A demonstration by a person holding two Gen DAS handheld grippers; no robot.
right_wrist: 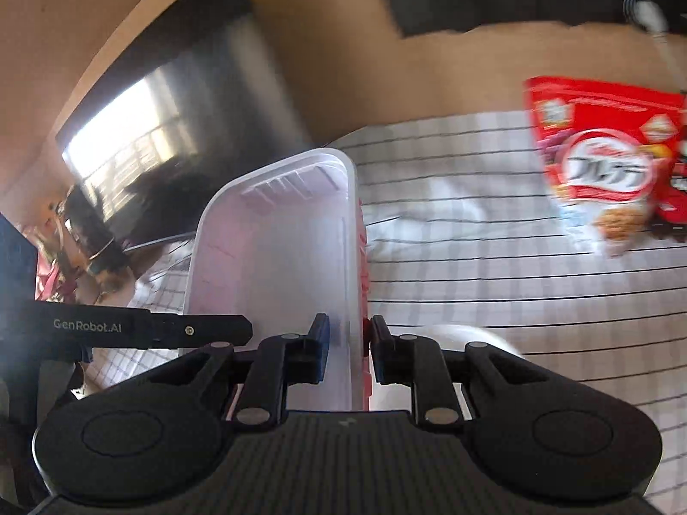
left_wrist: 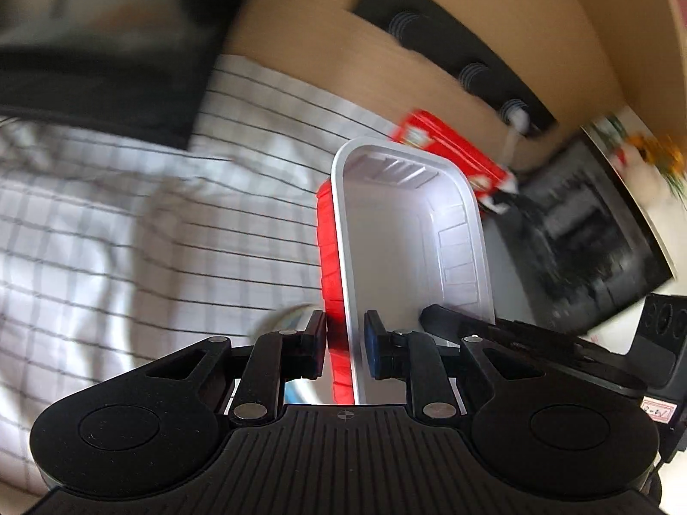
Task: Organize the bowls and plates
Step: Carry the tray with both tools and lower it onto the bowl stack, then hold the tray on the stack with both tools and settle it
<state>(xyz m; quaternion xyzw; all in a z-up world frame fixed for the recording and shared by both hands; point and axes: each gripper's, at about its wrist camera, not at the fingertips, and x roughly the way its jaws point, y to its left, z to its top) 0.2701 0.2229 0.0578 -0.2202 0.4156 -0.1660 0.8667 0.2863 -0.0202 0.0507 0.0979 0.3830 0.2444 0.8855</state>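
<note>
Surface: a desk (left_wrist: 107, 223) covered in a white cloth with thin dark grid lines fills most of both views, blurred.
Background: a tan wall, a dark glossy panel (right_wrist: 171, 128) at one end, and a black strip with ribbed knobs (left_wrist: 455, 51) higher up.
Cereal bag: a red cereal bag (right_wrist: 609, 159) stands well apart from the container, toward the wall.
Container: a rectangular plastic tub (left_wrist: 408, 231), white inside and red outside, is held off the cloth between the two grippers, one on each long wall.
Left gripper: the left gripper (left_wrist: 345, 343) is nearly closed, pinching one long wall of the tub, one pad on the red outside and the blue pad inside.
Right gripper: the right gripper (right_wrist: 348, 349) is clamped tight on the opposite long wall, blue pad inside, the other pad outside.
Other dish: a pale rounded object (right_wrist: 468, 339) shows just below the tub; too blurred to tell if it is a bowl or plate.
Step in hand: judging by the shared grip and the blur, the tub is being carried in the air with both grippers.
Next move: it likely calls for keeping both grips level and matched, then setting the tub down where it belongs without twisting the thin walls.
</note>
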